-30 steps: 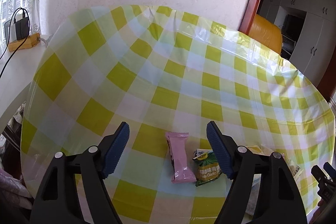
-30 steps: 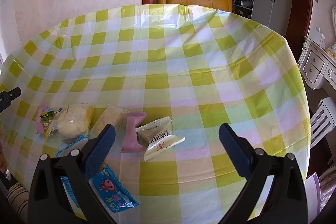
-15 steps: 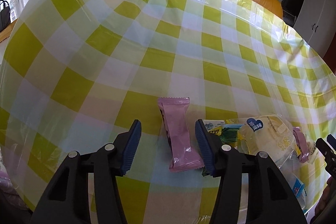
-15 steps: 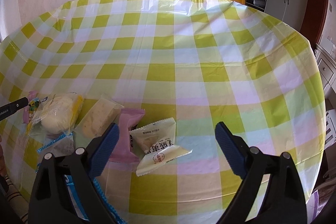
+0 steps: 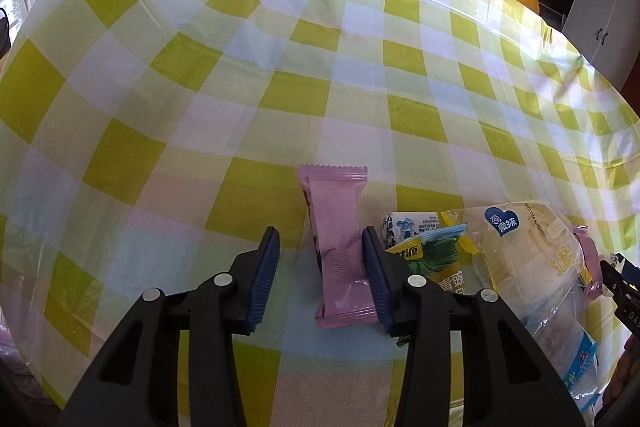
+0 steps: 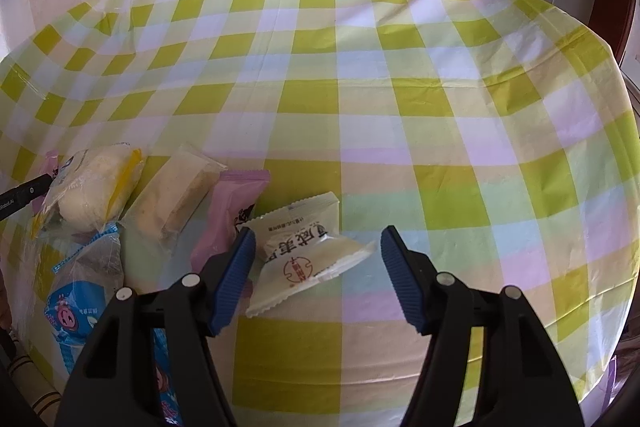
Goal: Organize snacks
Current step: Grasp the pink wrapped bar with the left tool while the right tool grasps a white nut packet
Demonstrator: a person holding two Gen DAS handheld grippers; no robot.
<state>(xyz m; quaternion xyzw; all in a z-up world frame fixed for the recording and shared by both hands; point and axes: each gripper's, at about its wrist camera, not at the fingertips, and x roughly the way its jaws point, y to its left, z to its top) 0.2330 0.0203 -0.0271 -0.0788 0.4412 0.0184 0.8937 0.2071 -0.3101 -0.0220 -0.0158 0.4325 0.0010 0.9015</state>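
While both pairs of jaws close, a snack packet lies between each.
A pink wrapper (image 5: 340, 247) lies lengthwise within the left gripper (image 5: 320, 275), against its right pad and clear of the other; a cream packet (image 6: 304, 255) lies between the right gripper (image 6: 316, 279) pads, neither pressing. Bagged buns (image 6: 96, 191) and other packets lie loose on the checked tablecloth (image 6: 360, 87).

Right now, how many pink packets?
2: one pink packet between the left gripper's closing jaws, a second pink packet beside the cream packet between the right gripper's closing jaws. Others may hide underneath.
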